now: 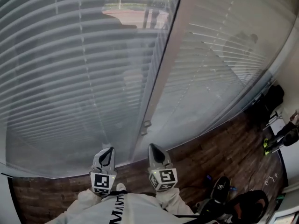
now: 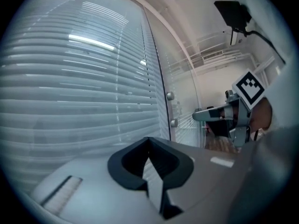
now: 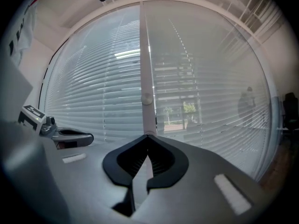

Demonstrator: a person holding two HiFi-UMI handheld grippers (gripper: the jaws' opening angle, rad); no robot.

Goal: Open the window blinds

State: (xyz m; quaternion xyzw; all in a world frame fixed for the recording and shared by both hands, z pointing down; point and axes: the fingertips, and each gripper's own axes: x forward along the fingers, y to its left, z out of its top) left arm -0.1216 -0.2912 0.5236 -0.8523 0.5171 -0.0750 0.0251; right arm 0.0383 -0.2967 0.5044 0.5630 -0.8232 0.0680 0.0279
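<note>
Left claw (image 1: 107,152) and right claw (image 1: 157,151), both closed and empty, face the shut blinds (image 1: 70,78); approach stage, next likely reaching the frame knob (image 1: 146,123).

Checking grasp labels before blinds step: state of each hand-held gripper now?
Left hand-held gripper: closed, holding nothing.
Right hand-held gripper: closed, holding nothing.

- We see the left blind (image 1: 70,78): white horizontal slats hanging fully lowered and tilted almost shut, with thin ladder cords running down it.
- We see the right blind (image 1: 219,55) just beside it: also white and fully lowered, with thin see-through gaps between its slats.
</note>
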